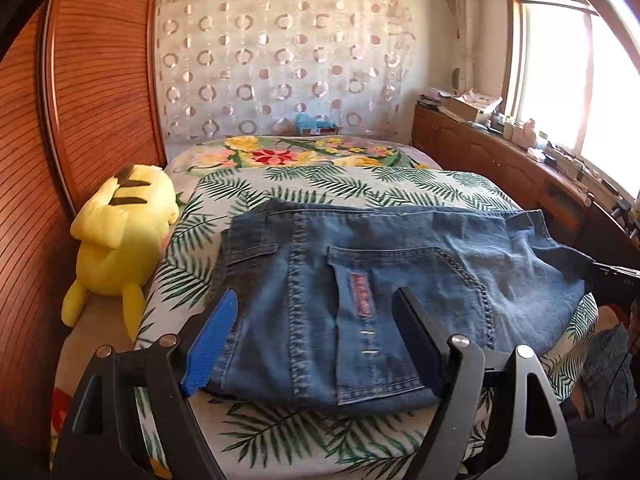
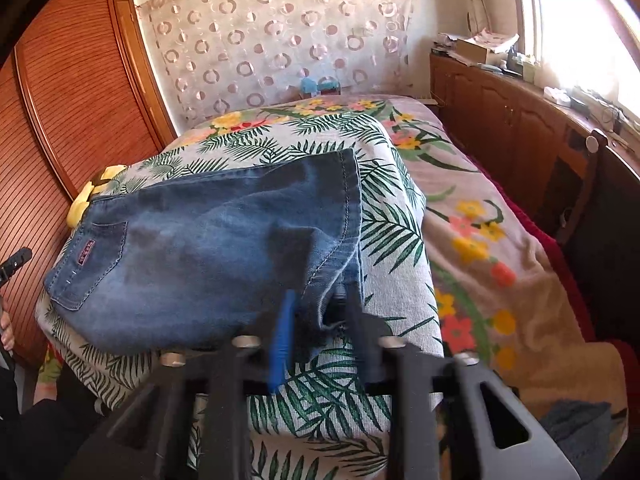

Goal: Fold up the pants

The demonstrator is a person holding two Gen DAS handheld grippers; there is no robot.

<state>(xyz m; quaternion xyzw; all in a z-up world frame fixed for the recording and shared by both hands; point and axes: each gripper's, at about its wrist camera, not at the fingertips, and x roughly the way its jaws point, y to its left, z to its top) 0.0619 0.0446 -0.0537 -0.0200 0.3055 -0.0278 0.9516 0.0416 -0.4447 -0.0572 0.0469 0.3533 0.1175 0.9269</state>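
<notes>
Wood slatted wardrobe [image 1: 92, 92] fills the 9 o'clock side of the left wrist view, sheer curtain with ring pattern [image 1: 280, 60] at 12, bright window [image 1: 568, 72] at 2 with a long wood cabinet [image 1: 480, 156] under it, top cluttered with boxes and small items. Bed [image 2: 492, 248] takes the centre: floral cover underneath, a palm-leaf print pad [image 1: 320, 184] stacked on it as the work surface. Jeans [image 1: 380, 280] lie folded on that pad, dead centre in the left view, back pocket up, one cuffed corner out toward 3. Yellow plush toy [image 1: 120, 236] lies at 9 of the jeans, between pad and wardrobe, just beside the denim, not touching it as far as I can see. Small blue object [image 1: 308, 120] at the far bed end, 12 o'clock, too small to identify. Left gripper [image 1: 316, 344]: jaws spread wide, blue pad on one finger, straddling the near edge of the jeans, nothing pinched. Right gripper [image 2: 320, 328]: blurred, jaws drawn in close on a bunched denim corner at 6 of the right wrist view; fabric sits between the fingers, pinched. A person's hand [image 2: 6, 328] shows at the 9 edge of that view. Pocket carries a red-purple label patch [image 1: 362, 294], lettering unreadable.
</notes>
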